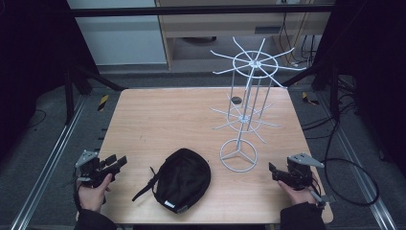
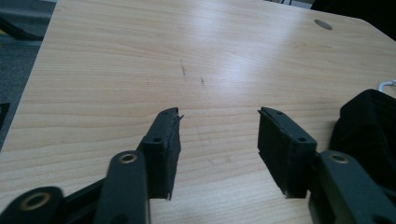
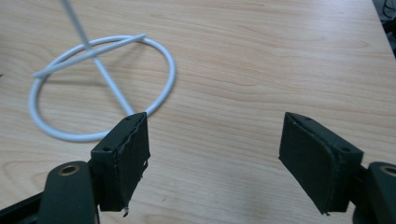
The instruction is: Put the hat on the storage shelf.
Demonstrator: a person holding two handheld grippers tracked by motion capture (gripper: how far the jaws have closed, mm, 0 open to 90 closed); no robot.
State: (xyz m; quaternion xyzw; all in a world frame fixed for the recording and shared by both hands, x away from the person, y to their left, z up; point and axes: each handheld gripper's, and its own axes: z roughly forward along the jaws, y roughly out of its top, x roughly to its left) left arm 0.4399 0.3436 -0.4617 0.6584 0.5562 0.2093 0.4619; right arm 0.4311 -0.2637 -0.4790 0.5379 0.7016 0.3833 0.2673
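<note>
High view puts the black bag (image 1: 183,179) on the near part of the wooden table (image 1: 158,120), lying flat between the two grippers, its strap trailing toward the left gripper (image 1: 116,162); I judge the bag to be the thing about to be handled, likely for hanging on the white wire rack (image 1: 246,108) that stands upright just beyond it. Both hands rest at the table's near corners, which reads as a ready stance with each tool kept clear of the work. Seen from the left gripper (image 2: 217,135) itself, the jaws stand apart with bare wood between them, and the bag (image 2: 369,135) lies just outside its right jaw, not touching. The right gripper (image 3: 212,149) likewise has its jaws released and holds nothing; the rack's ring base (image 3: 100,86) sits ahead of its left jaw, near but apart. Pale wood grain with faint scuffs covers the tabletop, and dark floor, rails and cables surround it.
</note>
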